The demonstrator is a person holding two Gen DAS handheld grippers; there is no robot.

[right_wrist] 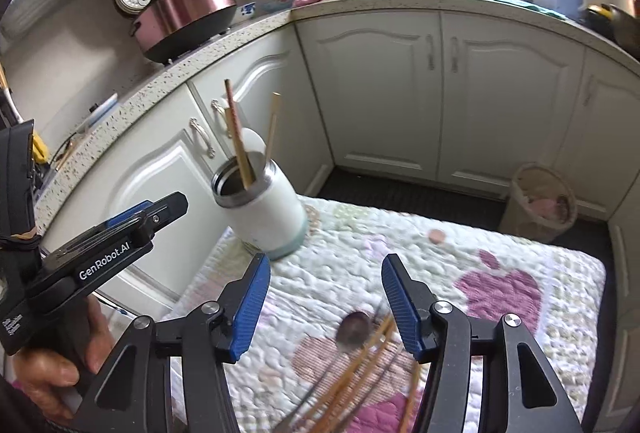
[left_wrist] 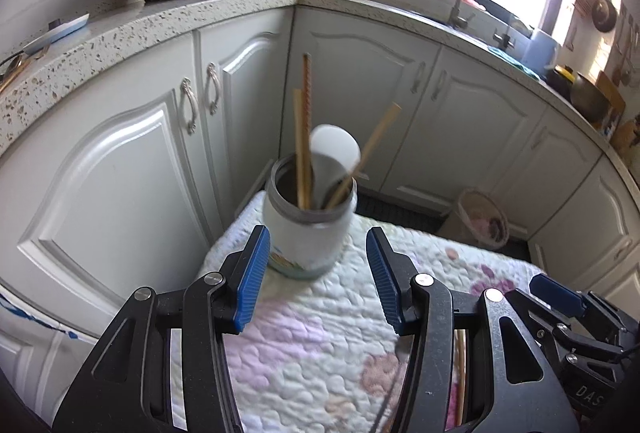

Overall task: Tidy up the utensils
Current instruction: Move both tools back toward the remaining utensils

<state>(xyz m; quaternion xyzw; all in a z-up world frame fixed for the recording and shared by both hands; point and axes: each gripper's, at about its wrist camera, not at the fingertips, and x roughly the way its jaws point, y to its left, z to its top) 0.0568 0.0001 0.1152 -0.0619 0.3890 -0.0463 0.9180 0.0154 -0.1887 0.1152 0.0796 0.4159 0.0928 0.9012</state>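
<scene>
Both claws are spread and empty: the left claw (left_wrist: 318,281) near the white cylindrical utensil jar (left_wrist: 308,233), which holds wooden chopsticks (left_wrist: 302,149). The right claw (right_wrist: 326,307) is held above loose wooden chopsticks (right_wrist: 360,365) and a metal spoon (right_wrist: 354,327) on the quilted floral cloth (right_wrist: 460,257).

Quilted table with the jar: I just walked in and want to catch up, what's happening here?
A person is sorting utensils with a gripper in each hand. A white jar on the quilted cloth already holds chopsticks and a white spoon. More chopsticks and a metal spoon lie loose on the cloth. The left gripper and the right gripper are both open and empty.
</scene>
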